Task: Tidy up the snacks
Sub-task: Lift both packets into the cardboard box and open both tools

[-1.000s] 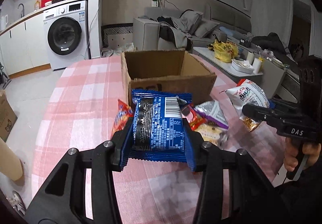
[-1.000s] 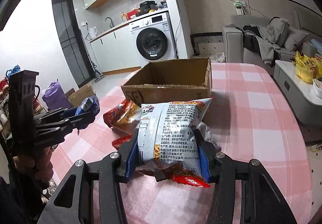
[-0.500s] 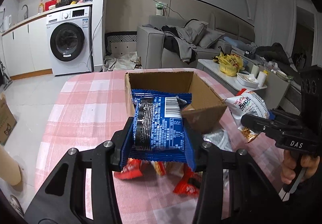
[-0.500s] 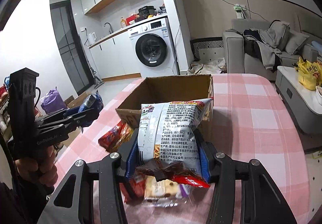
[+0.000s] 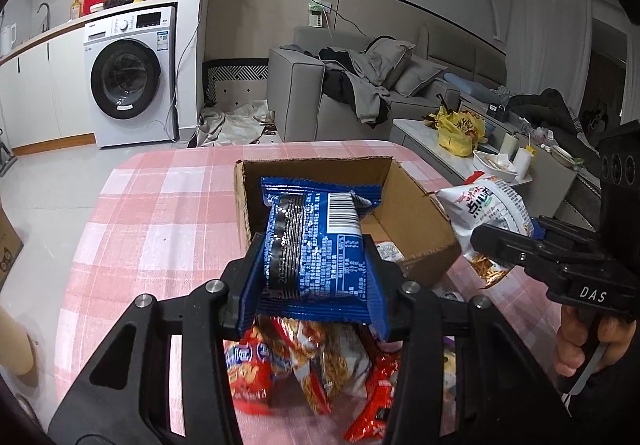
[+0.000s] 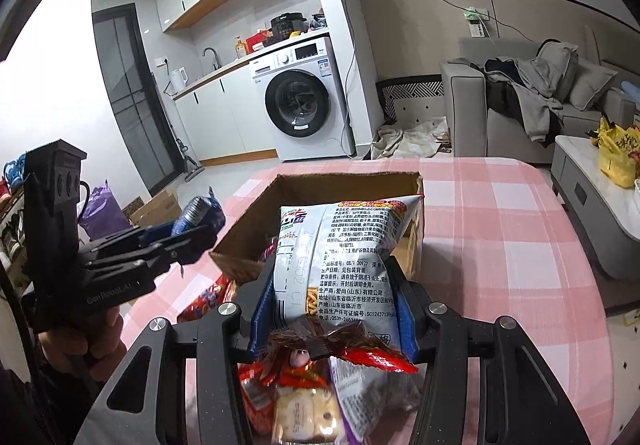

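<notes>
My left gripper (image 5: 314, 281) is shut on a blue snack packet (image 5: 316, 241), held just above the near left corner of the open cardboard box (image 5: 416, 221). My right gripper (image 6: 330, 297) is shut on a white snack bag (image 6: 340, 257) with red print, held over the near rim of the same box (image 6: 248, 221). In the left wrist view the right gripper (image 5: 496, 245) shows at the right with that white bag (image 5: 486, 209) beside the box. A small packet (image 5: 386, 249) lies inside the box. Several loose red and white snack packets (image 5: 304, 361) lie on the table below both grippers.
The box stands on a pink checked tablecloth (image 5: 160, 213). Behind the table are a washing machine (image 5: 128, 77), a grey sofa (image 5: 360, 85) with clothes, and a low white table (image 5: 460, 149) with a yellow bag. A person's hand (image 5: 592, 345) holds the right gripper's handle.
Both grippers have moved forward and slightly up toward the box with their packets. The box now looms closer, and the loose snacks have slid below the fingers.
</notes>
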`<state>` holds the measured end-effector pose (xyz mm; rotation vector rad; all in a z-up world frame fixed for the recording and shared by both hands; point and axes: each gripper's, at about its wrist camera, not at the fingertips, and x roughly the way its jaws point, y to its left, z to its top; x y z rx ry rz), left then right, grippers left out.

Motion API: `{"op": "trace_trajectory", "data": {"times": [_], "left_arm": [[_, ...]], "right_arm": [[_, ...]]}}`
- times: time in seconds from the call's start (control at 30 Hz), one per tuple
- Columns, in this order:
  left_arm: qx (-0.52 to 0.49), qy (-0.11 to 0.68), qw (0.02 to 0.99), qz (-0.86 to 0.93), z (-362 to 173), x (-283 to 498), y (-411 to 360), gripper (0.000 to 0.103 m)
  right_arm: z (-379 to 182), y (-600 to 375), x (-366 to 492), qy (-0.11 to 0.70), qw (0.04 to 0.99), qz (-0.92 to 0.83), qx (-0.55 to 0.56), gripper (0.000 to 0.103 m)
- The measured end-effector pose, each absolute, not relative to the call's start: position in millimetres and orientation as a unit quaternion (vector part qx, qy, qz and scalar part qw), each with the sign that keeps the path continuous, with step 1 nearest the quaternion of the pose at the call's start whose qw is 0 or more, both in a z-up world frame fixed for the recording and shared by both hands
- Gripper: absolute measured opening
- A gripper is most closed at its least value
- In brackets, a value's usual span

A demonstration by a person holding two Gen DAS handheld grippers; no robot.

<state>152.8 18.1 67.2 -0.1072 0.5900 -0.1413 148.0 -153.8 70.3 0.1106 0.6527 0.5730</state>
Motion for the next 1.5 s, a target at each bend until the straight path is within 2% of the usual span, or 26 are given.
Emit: {"op": "trace_trajectory", "data": {"times": [0.73, 1.4, 1.5], "left_arm": [[-0.036, 0.307, 0.949, -0.057, 44.5, 230.7, 8.2, 0.041], [-0.014, 0.340, 0.939, -0.051, 18.3, 264.3, -2.0, 0.042], [-0.010, 0.341, 0.939, -0.051, 21.7, 262.3, -3.1, 0.044]], "right_arm": [[58.7, -129.6, 221.1, 0.335, 0.899, 0.272, 0.073, 0.051], [36.7, -116.5, 240.5, 0.355, 0.893, 0.269, 0.064, 0.051], [38.4, -116.5, 236.6, 0.353, 0.894, 0.270, 0.061, 0.053]]}}
